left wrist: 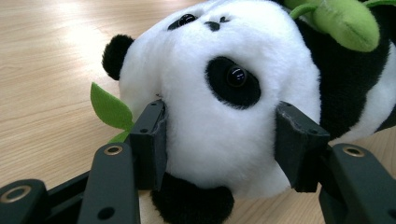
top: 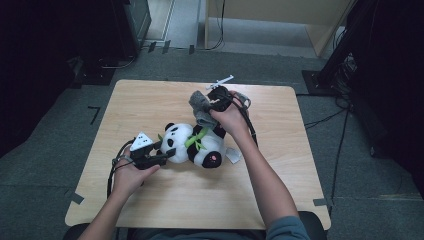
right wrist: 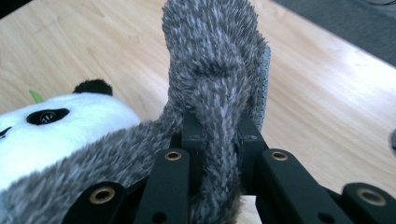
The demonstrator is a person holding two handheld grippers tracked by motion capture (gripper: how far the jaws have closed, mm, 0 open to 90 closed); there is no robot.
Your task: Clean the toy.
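Both black two-jaw grippers are at work over a pale wooden table [top: 165, 200] with rounded corners. Left gripper [top: 165, 155], held in the person's left hand [top: 129, 176], has its jaws pressed against either side of the head of a black-and-white plush panda [left wrist: 224, 93]; in the left gripper view the pads dent the white fur below the toy's eye, so it is grasping the head. Right gripper [top: 212, 102], in the right hand [top: 231, 119], is clenched on a fuzzy grey cloth strip [right wrist: 210, 84], pinched narrow between the two closed jaws, with the loose end standing up above them and the rest trailing down across the panda's body.

Lying on its side near the middle of the table, the panda has a green felt bamboo sprig [top: 196, 138] on its chest and a white tag [top: 233, 156] at its far side. Table grain runs lengthwise; the wood is bare around the toy.

Grey carpet [top: 60, 125] surrounds the table, with dark tape marks. Black equipment stands [top: 345, 45] and cables flank both sides, and a light wooden panel [top: 280, 15] stands at the back.
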